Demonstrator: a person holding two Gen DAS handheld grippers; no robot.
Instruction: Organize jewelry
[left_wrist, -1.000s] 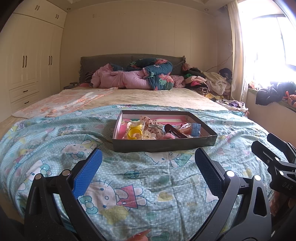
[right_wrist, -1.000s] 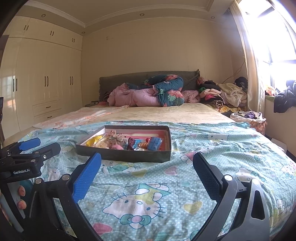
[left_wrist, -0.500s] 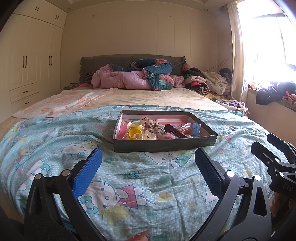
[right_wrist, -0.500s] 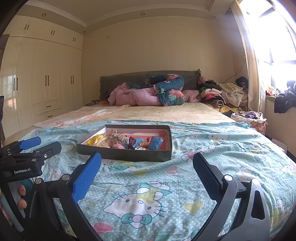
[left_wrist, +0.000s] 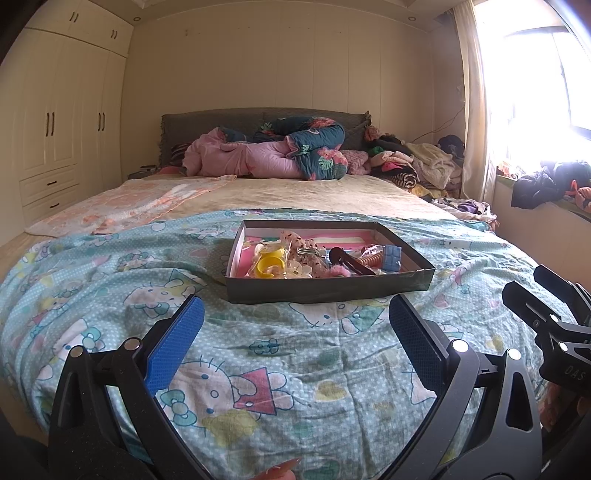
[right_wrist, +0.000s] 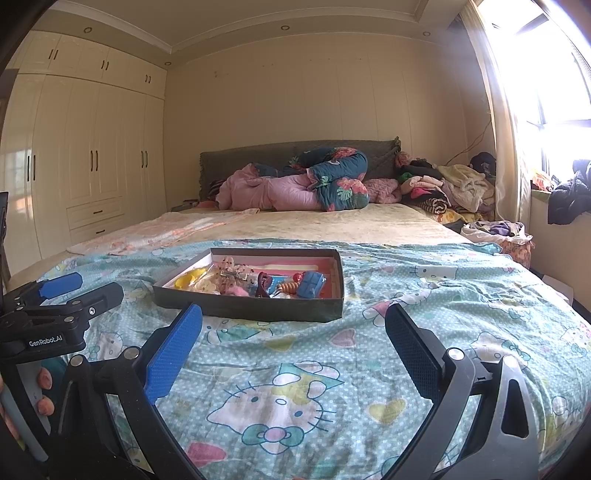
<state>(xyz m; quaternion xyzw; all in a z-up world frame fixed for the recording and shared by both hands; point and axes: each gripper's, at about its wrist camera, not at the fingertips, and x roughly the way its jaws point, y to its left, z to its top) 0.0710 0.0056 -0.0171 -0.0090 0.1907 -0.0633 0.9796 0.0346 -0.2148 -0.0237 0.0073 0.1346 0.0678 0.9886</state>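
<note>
A shallow dark box (left_wrist: 325, 291) with a pink lining sits on the Hello Kitty bedspread; it also shows in the right wrist view (right_wrist: 251, 306). It holds a jumble of trinkets: a yellow ring piece (left_wrist: 271, 264), a dark clip (left_wrist: 349, 260), a blue block (left_wrist: 391, 256), pink fuzzy bits. My left gripper (left_wrist: 295, 343) is open and empty, short of the box's near wall. My right gripper (right_wrist: 293, 347) is open and empty, also short of the box. Each gripper shows at the edge of the other's view.
The bedspread (left_wrist: 258, 369) covers the near half of the bed. Rolled quilts (left_wrist: 280, 155) and a heap of clothes (left_wrist: 417, 162) lie at the headboard. Wardrobes (right_wrist: 81, 166) stand left; a window ledge with clothes (left_wrist: 546, 184) is right.
Both grippers have barely shifted; the box looks very slightly closer in the right wrist view. Nothing was gripped or released.
</note>
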